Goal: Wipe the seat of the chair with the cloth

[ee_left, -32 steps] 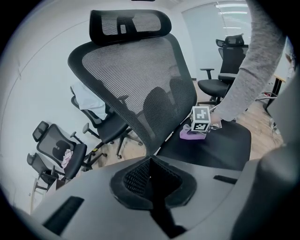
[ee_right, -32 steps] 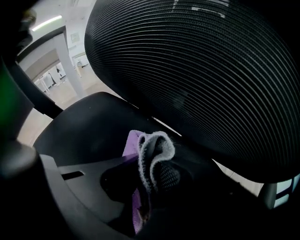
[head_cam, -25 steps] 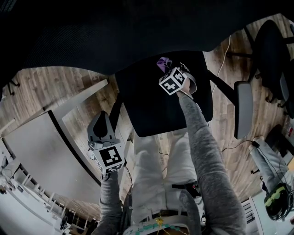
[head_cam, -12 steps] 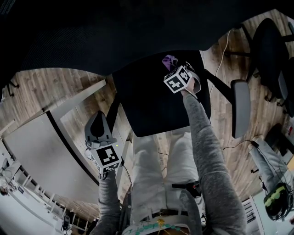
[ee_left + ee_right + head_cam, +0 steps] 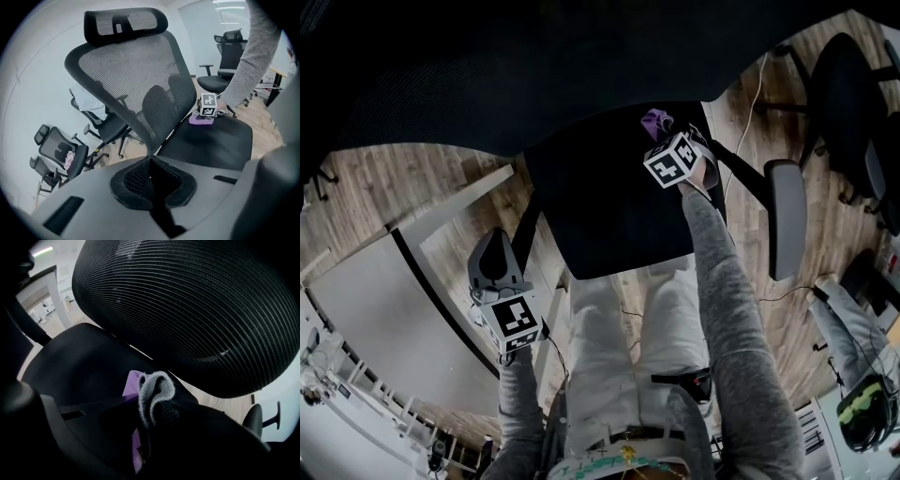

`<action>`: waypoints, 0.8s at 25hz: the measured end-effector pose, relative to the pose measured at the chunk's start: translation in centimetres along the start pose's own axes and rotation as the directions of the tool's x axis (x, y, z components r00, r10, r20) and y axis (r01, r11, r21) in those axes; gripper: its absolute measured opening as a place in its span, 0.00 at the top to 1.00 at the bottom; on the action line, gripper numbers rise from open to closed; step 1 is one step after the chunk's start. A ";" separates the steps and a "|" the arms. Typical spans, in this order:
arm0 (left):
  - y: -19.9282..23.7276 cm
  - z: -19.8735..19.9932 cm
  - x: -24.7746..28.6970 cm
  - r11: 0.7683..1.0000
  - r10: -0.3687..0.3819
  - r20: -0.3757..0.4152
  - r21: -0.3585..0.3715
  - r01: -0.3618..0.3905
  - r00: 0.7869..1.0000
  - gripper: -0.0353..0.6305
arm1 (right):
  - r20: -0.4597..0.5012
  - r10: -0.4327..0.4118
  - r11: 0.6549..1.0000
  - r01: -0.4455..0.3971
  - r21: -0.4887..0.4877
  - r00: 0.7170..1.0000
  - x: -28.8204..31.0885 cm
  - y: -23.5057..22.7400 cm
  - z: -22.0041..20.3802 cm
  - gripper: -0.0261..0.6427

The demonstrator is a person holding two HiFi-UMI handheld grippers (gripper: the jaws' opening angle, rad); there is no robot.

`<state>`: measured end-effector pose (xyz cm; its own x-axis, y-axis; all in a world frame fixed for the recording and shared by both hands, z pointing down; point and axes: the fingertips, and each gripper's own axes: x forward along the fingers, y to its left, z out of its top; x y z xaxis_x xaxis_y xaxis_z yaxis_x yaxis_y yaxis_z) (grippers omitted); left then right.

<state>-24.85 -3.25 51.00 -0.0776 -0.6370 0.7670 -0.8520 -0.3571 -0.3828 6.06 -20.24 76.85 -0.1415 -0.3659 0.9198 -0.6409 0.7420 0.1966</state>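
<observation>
Closest, the left gripper (image 5: 494, 246) is held over the wooden floor (image 5: 403, 178), just beside the left edge of the chair and apart from it. In the left gripper view its jaws stand pressed together, with nothing between them.

Further forward, the right arm in a grey sleeve (image 5: 722, 309) reaches over the black seat (image 5: 600, 202). The right gripper (image 5: 666, 131) is at the far right part of the seat. Its jaws are closed on the cloth (image 5: 136, 383), which is purple with a grey fuzzy fold sticking out between the jaws. In the left gripper view the cloth lies flat on the seat under this gripper, touching the surface, close to where the seat meets the backrest (image 5: 187, 310).

The mesh backrest rises just behind the cloth, with a headrest (image 5: 125, 24) on top. A grey armrest (image 5: 786, 220) stands at the right of the seat. Beyond, other office chairs (image 5: 61, 152) stand on the floor.
</observation>
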 end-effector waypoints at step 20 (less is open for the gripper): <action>-0.1 0.1 0.0 1.000 0.013 -0.014 0.023 -0.013 1.000 0.95 | -0.048 -0.125 0.990 0.128 0.061 0.991 -1.7 -5.0 -3.9 0.89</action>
<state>-24.74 -3.27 51.05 -0.0961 -0.6318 0.7691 -0.8388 -0.3645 -0.4043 12.39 -21.13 75.61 -0.0240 -0.4289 0.9030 -0.6988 0.6531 0.2917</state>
